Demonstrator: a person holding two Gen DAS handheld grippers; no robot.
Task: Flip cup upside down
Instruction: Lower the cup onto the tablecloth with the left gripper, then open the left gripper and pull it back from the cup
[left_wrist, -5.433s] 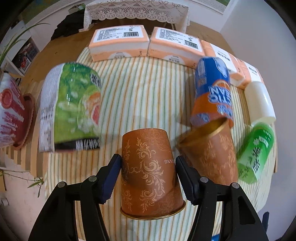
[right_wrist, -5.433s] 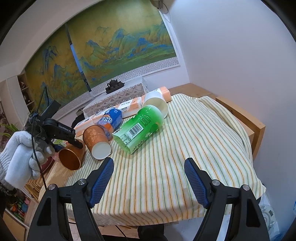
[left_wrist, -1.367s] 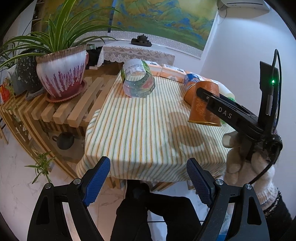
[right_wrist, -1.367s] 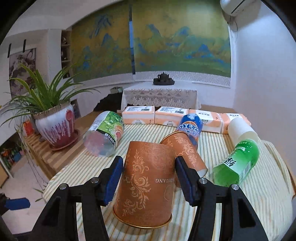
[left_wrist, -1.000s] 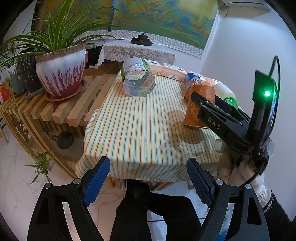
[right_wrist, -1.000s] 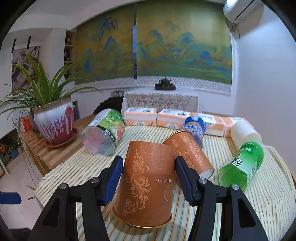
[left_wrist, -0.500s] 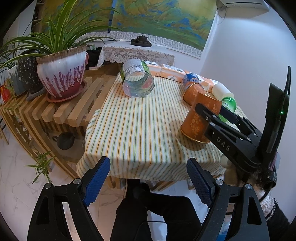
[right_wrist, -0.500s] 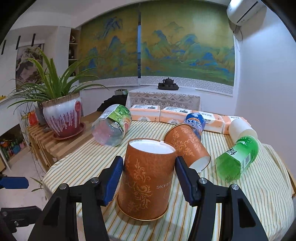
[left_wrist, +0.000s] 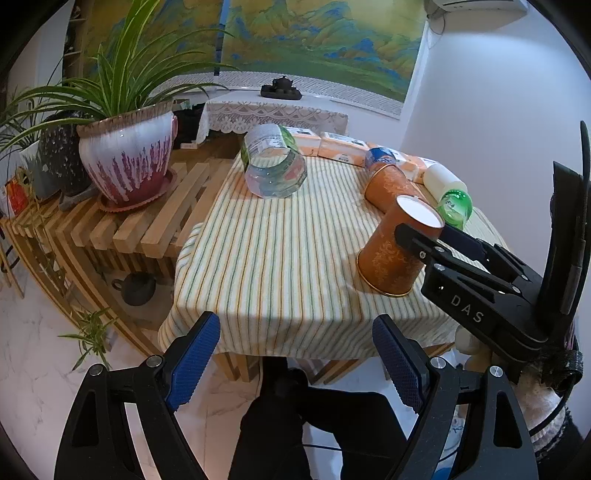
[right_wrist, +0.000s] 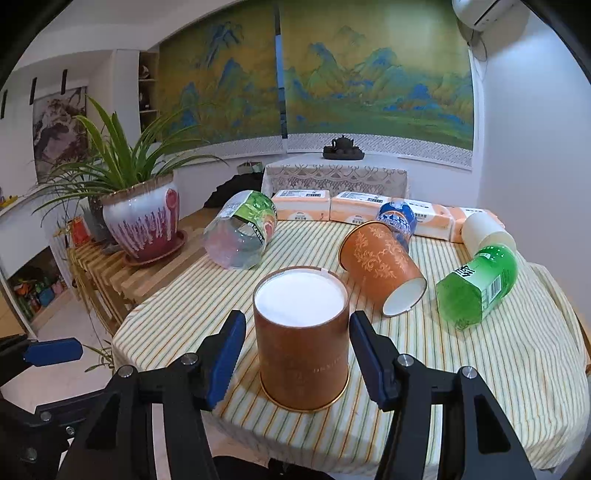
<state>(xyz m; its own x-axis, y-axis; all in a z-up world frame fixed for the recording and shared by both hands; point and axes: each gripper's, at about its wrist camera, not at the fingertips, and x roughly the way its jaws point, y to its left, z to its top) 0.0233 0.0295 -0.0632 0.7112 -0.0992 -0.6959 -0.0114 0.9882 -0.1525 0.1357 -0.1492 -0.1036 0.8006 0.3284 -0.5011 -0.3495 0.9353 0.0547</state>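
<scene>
An orange patterned paper cup (right_wrist: 301, 339) stands upside down on the striped tablecloth (right_wrist: 480, 354) near the front edge, white base up. My right gripper (right_wrist: 297, 350) is open, its blue pads on either side of the cup with small gaps. The cup (left_wrist: 397, 247) and right gripper (left_wrist: 443, 240) also show in the left wrist view. My left gripper (left_wrist: 295, 365) is open and empty, held off the table's front edge. A second orange cup (right_wrist: 380, 266) lies on its side behind.
A clear green-labelled jar (right_wrist: 242, 230), a blue can (right_wrist: 397, 219), a green bottle (right_wrist: 476, 288) and a white cup (right_wrist: 485, 230) lie on the table. Tissue packs (right_wrist: 354, 208) line the back. A potted plant (right_wrist: 142, 221) stands on a wooden rack left.
The right gripper lowered the upside-down cup onto the cloth and its jaws have opened off it. The left gripper has stayed in place.
</scene>
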